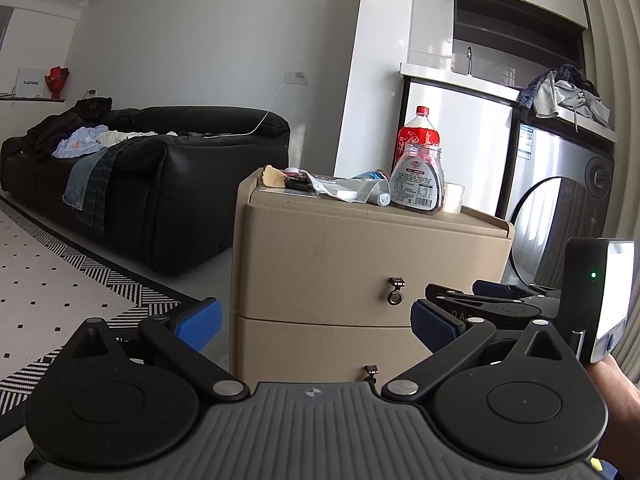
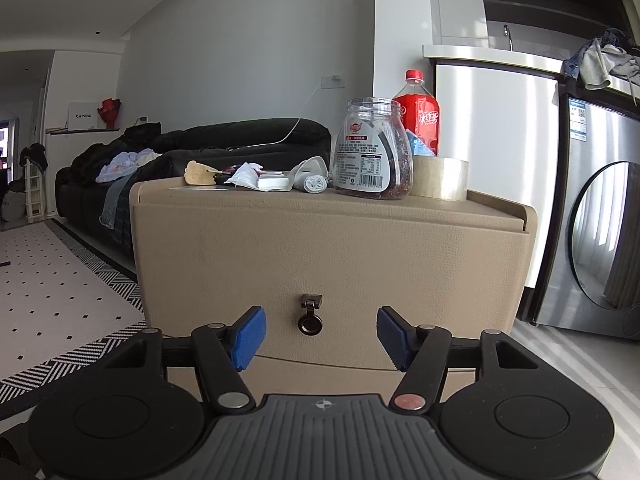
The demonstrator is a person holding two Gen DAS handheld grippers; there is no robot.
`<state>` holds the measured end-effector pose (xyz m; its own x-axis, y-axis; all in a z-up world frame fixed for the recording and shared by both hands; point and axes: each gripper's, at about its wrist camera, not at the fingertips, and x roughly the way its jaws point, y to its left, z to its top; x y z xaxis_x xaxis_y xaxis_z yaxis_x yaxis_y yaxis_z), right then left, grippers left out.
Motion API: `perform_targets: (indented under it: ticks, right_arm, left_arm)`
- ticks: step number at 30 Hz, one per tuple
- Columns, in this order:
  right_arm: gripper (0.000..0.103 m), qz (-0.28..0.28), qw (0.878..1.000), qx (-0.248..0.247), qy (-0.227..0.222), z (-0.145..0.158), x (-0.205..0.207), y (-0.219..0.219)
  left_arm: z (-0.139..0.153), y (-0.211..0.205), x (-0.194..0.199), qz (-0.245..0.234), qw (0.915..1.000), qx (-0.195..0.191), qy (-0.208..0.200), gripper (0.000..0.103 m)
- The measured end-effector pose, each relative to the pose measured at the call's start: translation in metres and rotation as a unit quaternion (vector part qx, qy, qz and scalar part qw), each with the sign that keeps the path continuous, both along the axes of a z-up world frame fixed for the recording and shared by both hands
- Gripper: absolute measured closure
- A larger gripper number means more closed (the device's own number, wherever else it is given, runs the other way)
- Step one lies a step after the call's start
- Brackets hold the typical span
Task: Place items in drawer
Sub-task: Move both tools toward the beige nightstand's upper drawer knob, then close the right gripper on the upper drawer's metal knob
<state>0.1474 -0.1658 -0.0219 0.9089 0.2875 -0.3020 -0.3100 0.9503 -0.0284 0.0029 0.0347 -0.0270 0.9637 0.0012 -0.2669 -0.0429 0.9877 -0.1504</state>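
A beige two-drawer cabinet [image 1: 320,256] stands ahead with both drawers closed. The top drawer's ring handle [image 2: 311,318] hangs straight ahead of my right gripper [image 2: 320,336], which is open with its blue pads [image 2: 248,338] on either side of the handle and a little short of it. On the cabinet top sit a clear jar [image 2: 372,152], a red bottle [image 2: 418,116], a tape roll [image 2: 440,178], a white crumpled mask [image 2: 248,174], a wooden comb [image 2: 198,174] and a small white roll [image 2: 314,182]. My left gripper [image 1: 316,326] is open and empty, farther back. The right gripper [image 1: 460,292] shows beside it.
The lower drawer has its own handle [image 1: 371,372]. A black sofa [image 1: 152,168] with clothes stands to the left, with a patterned rug [image 1: 52,292] on the floor. A washing machine [image 2: 600,240] stands to the right of the cabinet, and a white counter [image 2: 492,56] stands behind it.
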Motion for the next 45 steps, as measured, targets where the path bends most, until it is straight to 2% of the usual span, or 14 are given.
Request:
perform_targets:
  ticks: [7, 18, 28, 33, 38, 45]
  right_arm:
    - [0.039, 0.003, 1.0, 0.005, -0.007, 0.0, 0.021, 0.013]
    - [0.046, -0.015, 1.0, 0.011, 0.015, -0.017, 0.062, 0.026]
    - [0.059, -0.027, 0.999, 0.006, 0.026, -0.032, 0.083, 0.035]
    - [0.071, -0.029, 0.999, 0.001, 0.027, -0.035, 0.083, 0.037]
    - [0.079, -0.025, 0.999, 0.003, 0.028, -0.036, 0.083, 0.038]
    - [0.085, -0.03, 0.999, -0.001, 0.02, -0.039, 0.084, 0.04]
  left_arm:
    - [-0.002, 0.0, 0.005, -0.001, 1.0, 0.009, 0.001, 0.0]
    - [-0.005, 0.003, 0.009, -0.003, 1.0, 0.003, 0.005, 0.0]
    - [-0.009, 0.007, 0.014, 0.003, 0.9999, 0.0, 0.013, 0.0]
    - [-0.01, 0.007, 0.018, 0.001, 0.9999, -0.001, 0.015, 0.0]
    - [-0.01, 0.006, 0.02, -0.004, 0.9999, -0.002, 0.017, 0.0]
    - [-0.012, 0.005, 0.019, -0.007, 0.9998, -0.006, 0.017, 0.0]
